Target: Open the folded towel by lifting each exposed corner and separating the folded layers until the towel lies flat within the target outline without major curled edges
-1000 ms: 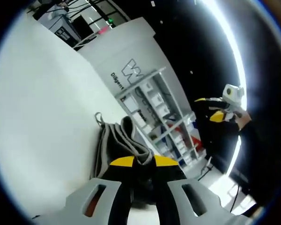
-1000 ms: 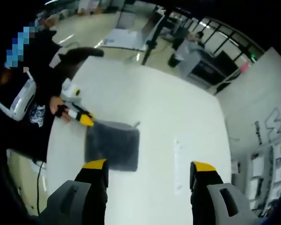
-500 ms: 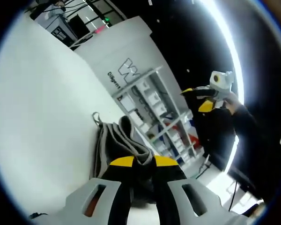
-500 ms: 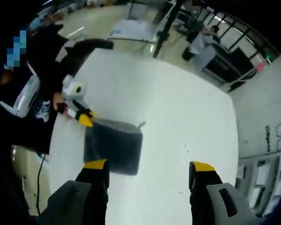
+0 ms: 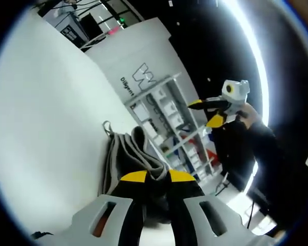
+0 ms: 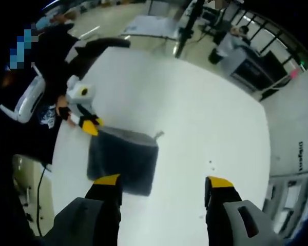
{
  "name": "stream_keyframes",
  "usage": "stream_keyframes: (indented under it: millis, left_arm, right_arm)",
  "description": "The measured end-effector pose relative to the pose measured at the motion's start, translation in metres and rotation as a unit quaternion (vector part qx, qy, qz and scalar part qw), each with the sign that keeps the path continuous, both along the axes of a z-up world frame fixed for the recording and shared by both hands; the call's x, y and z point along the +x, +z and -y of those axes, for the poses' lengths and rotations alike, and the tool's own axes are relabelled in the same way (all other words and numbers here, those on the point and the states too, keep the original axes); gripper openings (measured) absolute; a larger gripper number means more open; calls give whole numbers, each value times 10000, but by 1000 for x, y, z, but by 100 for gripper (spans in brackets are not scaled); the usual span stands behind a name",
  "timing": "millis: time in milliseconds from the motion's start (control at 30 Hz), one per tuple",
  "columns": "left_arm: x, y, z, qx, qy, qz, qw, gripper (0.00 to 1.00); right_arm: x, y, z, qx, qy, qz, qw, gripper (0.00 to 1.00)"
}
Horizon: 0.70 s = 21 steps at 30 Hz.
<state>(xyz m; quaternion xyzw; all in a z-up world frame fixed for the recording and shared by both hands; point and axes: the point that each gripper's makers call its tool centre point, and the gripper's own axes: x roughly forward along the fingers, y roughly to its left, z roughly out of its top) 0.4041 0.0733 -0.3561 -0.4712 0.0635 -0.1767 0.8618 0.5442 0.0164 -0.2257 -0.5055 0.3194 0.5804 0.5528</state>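
Observation:
A dark grey folded towel (image 6: 122,160) lies on the white table (image 6: 195,118), with a small hanging loop (image 6: 158,135) at its far corner. My left gripper (image 6: 88,125), seen from the right gripper view, grips the towel's left corner at the table edge. In the left gripper view its yellow-tipped jaws (image 5: 153,177) are shut on bunched towel layers (image 5: 129,154). My right gripper (image 6: 164,180) hangs open above the table, over the towel's near edge, with nothing in it. It also shows in the air at the upper right (image 5: 208,111).
A person in dark clothes (image 6: 33,118) stands at the table's left edge. Shelving with boxes (image 5: 169,120) and a white panel with a logo (image 5: 138,77) stand beyond the table. Desks and another person (image 6: 231,43) are far behind. Bare tabletop spreads to the towel's right.
The right gripper has drifted up and to the left in the left gripper view, and its own view has shifted. The left gripper still holds the towel corner in place.

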Motion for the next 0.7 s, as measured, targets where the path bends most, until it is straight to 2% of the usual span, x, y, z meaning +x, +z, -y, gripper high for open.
stream_keyframes:
  millis: [167, 533, 700]
  left_arm:
    - [0, 2, -1, 135, 47, 111, 9998, 12]
    - [0, 3, -2, 54, 40, 172, 9998, 12]
    - [-1, 2, -2, 40, 11, 163, 9999, 12]
  right_arm:
    - [-5, -20, -7, 17, 120, -306, 9995, 59]
    - [0, -42, -18, -81, 188, -437, 9988, 57]
    - [1, -44, -27, 58, 183, -504, 9985, 57]
